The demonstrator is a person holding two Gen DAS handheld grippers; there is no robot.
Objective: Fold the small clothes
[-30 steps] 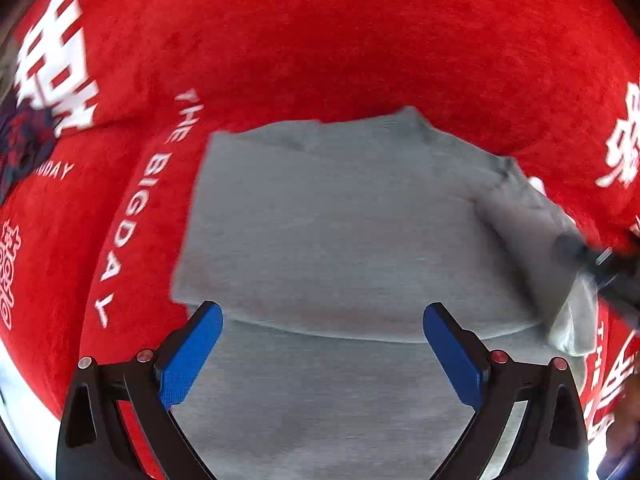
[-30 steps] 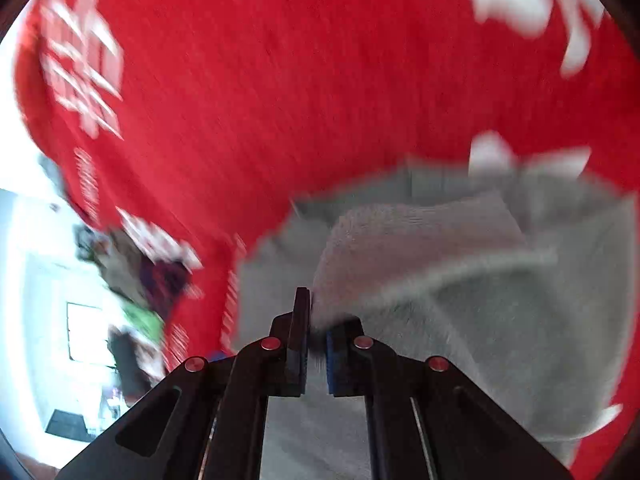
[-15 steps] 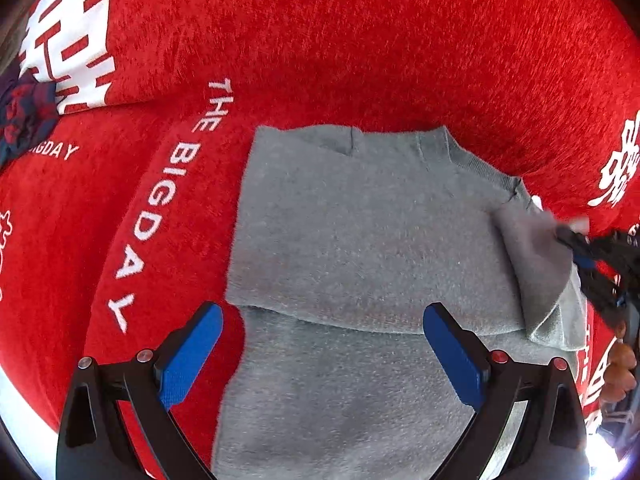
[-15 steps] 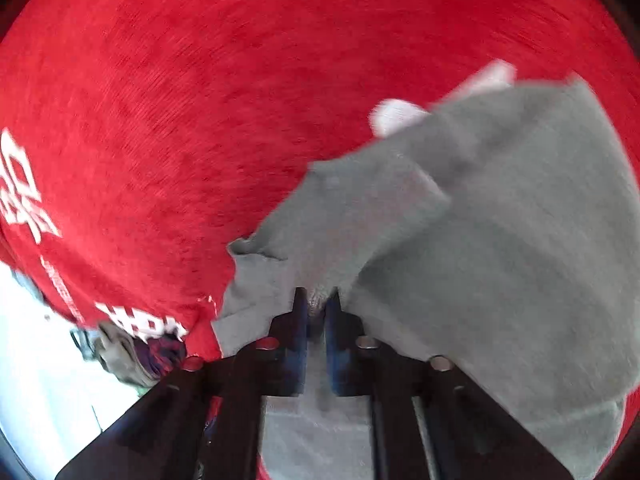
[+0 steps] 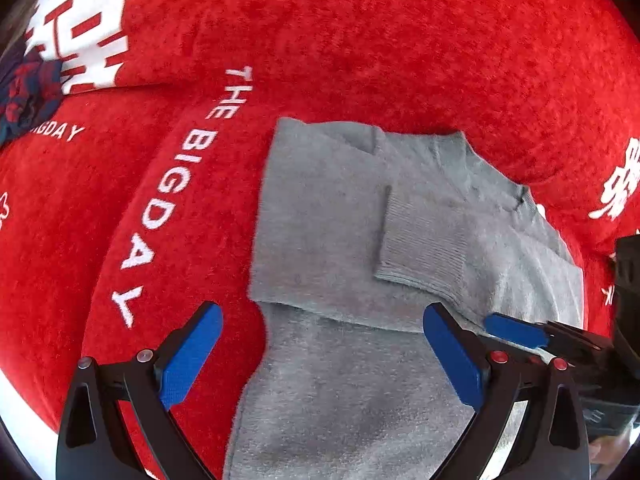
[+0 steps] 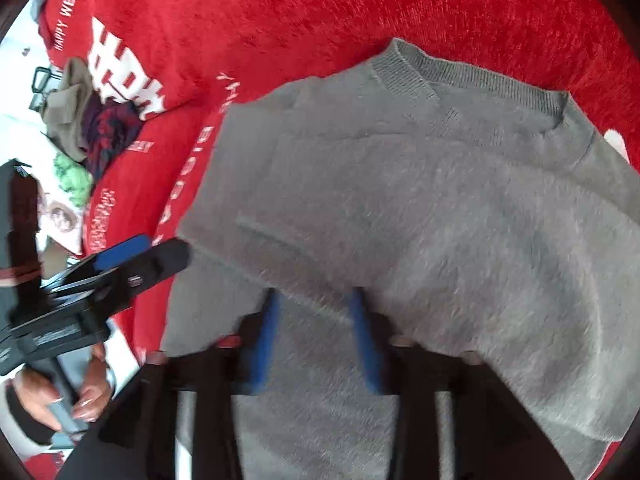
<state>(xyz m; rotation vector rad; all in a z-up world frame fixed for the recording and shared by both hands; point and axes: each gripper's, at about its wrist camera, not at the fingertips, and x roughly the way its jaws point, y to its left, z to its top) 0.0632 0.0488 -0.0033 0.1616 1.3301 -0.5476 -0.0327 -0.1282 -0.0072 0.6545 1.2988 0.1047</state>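
Observation:
A grey knit sweater (image 5: 320, 216) lies flat on a red blanket (image 5: 360, 40), its neckline (image 6: 472, 80) at the far side. One sleeve, with a ribbed cuff (image 5: 420, 248), is folded across the body. My left gripper (image 5: 322, 356) hovers open over the sweater's lower left part, holding nothing. My right gripper (image 6: 314, 340) is over the lower body by the folded sleeve's edge. Its jaws are opening, the pads apart with only loose grey cloth around them. Its blue pad (image 5: 516, 330) shows just right of my left gripper's right finger.
The red blanket carries white lettering (image 5: 168, 200). A pile of dark and tan clothes (image 6: 92, 120) sits at its far left edge. The left gripper (image 6: 132, 256) and the person's hand (image 6: 80, 392) are to the left in the right wrist view.
My right gripper, shut on the sleeve before, swung it across the sweater and has opened; the sleeve now lies on the body. My left gripper drifted slightly left, still open.

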